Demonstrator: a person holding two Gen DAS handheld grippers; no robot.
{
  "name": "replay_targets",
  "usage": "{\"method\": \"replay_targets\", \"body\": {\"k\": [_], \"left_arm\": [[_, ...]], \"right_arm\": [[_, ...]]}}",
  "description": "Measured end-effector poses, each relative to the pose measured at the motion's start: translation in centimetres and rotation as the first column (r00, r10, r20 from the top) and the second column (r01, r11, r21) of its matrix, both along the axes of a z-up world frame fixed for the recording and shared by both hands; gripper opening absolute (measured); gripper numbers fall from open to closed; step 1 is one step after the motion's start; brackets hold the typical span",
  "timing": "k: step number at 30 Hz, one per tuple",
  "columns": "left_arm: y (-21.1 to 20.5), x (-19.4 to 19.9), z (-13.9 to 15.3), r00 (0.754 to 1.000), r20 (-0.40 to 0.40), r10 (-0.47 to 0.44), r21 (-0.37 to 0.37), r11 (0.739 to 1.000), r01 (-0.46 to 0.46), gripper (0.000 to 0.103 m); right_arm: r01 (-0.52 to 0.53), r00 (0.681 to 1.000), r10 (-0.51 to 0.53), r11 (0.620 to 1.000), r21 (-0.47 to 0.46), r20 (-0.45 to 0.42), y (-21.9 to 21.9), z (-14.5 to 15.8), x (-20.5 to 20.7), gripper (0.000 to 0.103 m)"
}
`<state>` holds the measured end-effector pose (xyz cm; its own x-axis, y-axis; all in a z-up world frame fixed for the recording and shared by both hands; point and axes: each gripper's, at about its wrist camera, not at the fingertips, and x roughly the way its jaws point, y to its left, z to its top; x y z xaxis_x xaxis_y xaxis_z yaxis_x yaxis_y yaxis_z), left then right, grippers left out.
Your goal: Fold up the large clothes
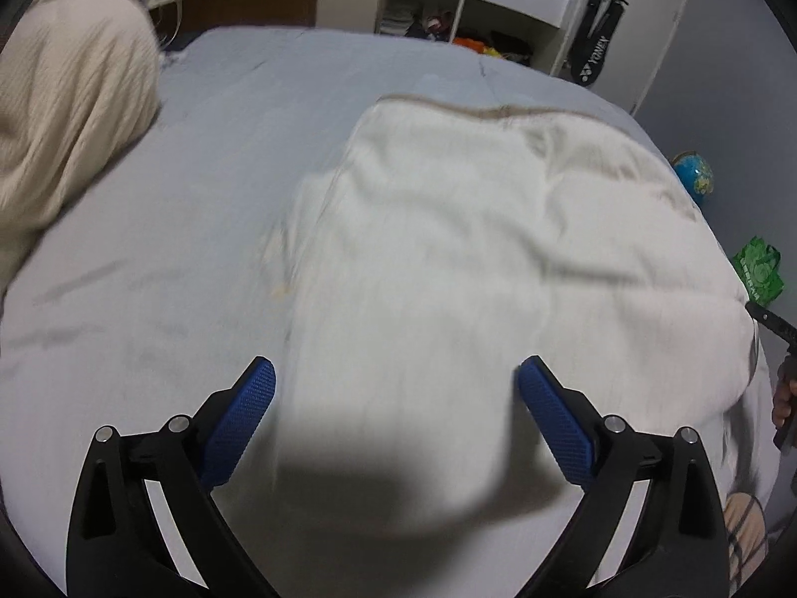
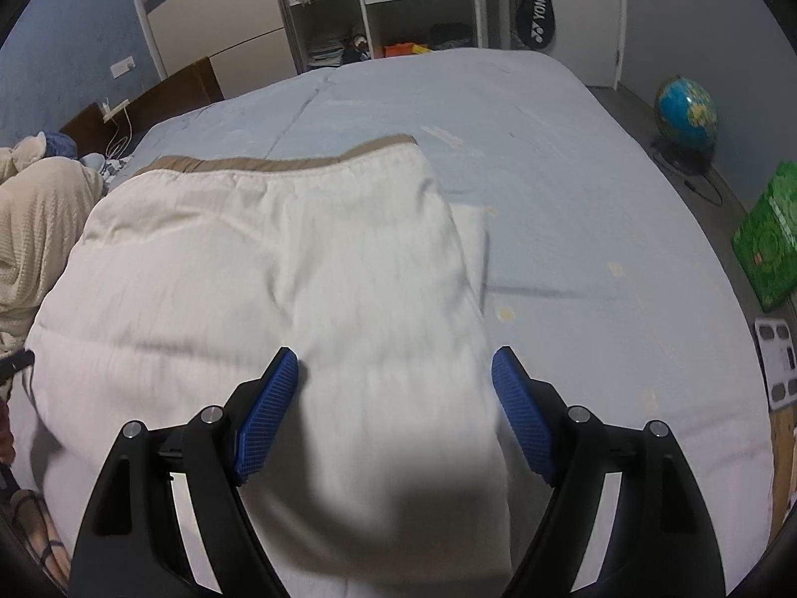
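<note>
A large cream-white garment (image 1: 473,249) with a tan waistband lies spread on the blue-grey bed (image 1: 199,199). It also shows in the right wrist view (image 2: 279,269), its waistband (image 2: 279,162) at the far edge. My left gripper (image 1: 396,378) is open above the garment's near left part, holding nothing. My right gripper (image 2: 396,366) is open above the garment's near right part, holding nothing. The garment's near edge is blurred and shadowed under both grippers.
A beige knitted garment (image 1: 65,114) is heaped at the bed's left, and shows in the right wrist view (image 2: 35,229) too. Shelves and drawers (image 2: 378,5) stand behind the bed. A globe (image 2: 687,114), a green box (image 2: 769,244) and a scale (image 2: 777,364) are on the floor right.
</note>
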<state>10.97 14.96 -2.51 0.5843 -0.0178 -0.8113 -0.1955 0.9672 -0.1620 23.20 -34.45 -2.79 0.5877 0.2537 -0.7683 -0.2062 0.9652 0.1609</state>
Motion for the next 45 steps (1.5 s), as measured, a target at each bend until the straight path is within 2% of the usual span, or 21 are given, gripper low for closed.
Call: {"method": "replay_targets", "body": {"k": [5,13,18,25,34,45], "left_arm": [[-0.8,-3.3,-0.6,1.000,-0.012,0.005,-0.020,1.000,-0.005,0.095],[-4.5,-6.4,0.9,0.998,0.010,-0.068,0.049,0.997,0.067,0.095],[-6.4,-7.7,1.7,0.994,0.029,-0.106,0.077,0.992,0.104,0.095],[-8.8,-9.8,2.2,0.990,0.036,-0.137,0.144,0.981,0.130,0.095],[-10.4,-11.3,2.3,0.986,0.057,-0.154,0.211,0.968,0.139,0.096],[-11.3,-12.1,2.5,0.983,0.078,-0.167,0.253,0.957,0.142,0.096]], "right_arm": [[0.015,1.000,-0.014,1.000,0.021,-0.027,-1.5,-0.3,-3.4,0.076],[-0.001,0.999,0.002,1.000,0.014,-0.051,-2.3,-1.0,-8.0,0.076],[0.005,0.998,-0.003,0.999,0.041,-0.061,-2.8,-1.1,-10.3,0.076],[-0.018,0.998,0.020,0.999,0.040,-0.059,-2.6,-1.1,-13.3,0.076],[-0.021,0.999,0.022,0.999,0.027,-0.023,-1.9,-0.2,-16.4,0.076],[-0.020,0.997,0.023,0.999,-0.036,0.076,-1.2,1.5,-18.9,0.079]]}}
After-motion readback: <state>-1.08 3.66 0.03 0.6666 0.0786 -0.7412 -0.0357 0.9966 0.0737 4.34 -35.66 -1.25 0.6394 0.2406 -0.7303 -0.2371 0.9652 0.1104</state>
